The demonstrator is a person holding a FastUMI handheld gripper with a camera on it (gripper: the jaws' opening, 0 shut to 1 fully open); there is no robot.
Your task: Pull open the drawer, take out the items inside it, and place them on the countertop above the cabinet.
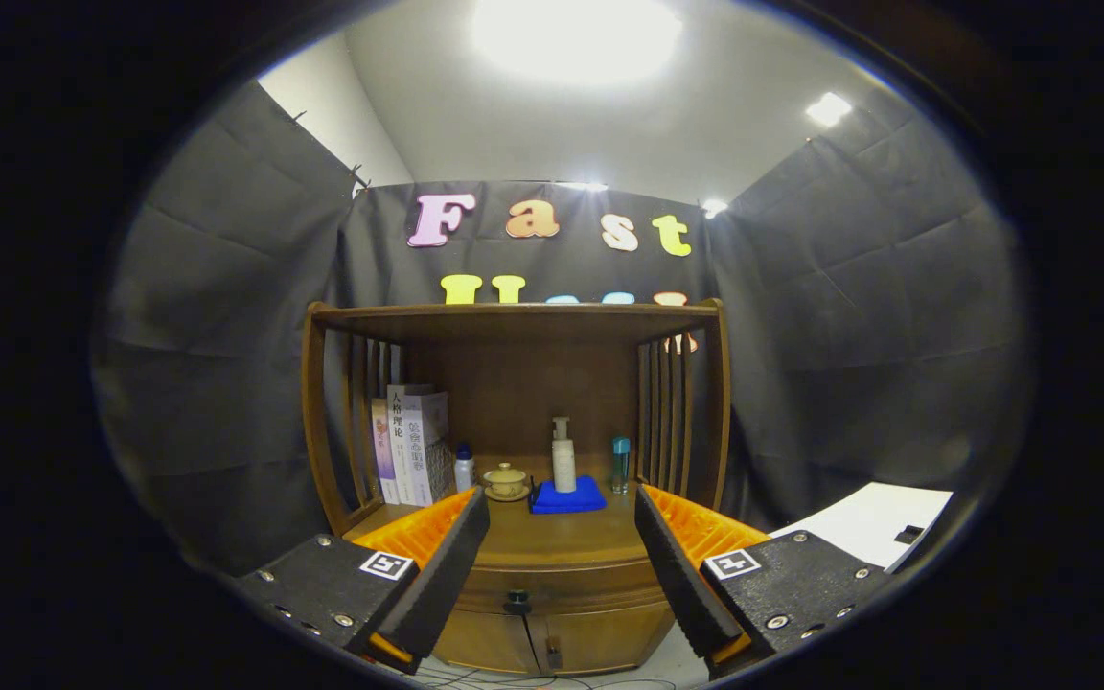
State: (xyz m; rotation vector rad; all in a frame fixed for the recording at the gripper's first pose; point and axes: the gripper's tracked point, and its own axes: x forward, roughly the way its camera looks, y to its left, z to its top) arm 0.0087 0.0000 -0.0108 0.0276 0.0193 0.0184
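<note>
The gripper (pixel 562 556) is held wide open before the closed drawer (pixel 552 586); the knob (pixel 517 602) is seen between its fingers.

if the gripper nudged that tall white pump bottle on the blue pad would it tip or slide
Probably tip. The pump bottle stands upright, tall and narrow, so a push near its pump head would likely topple it. The blue pad under it looks soft, so sliding seems unlikely. The gripper is open, well short of it.
</note>
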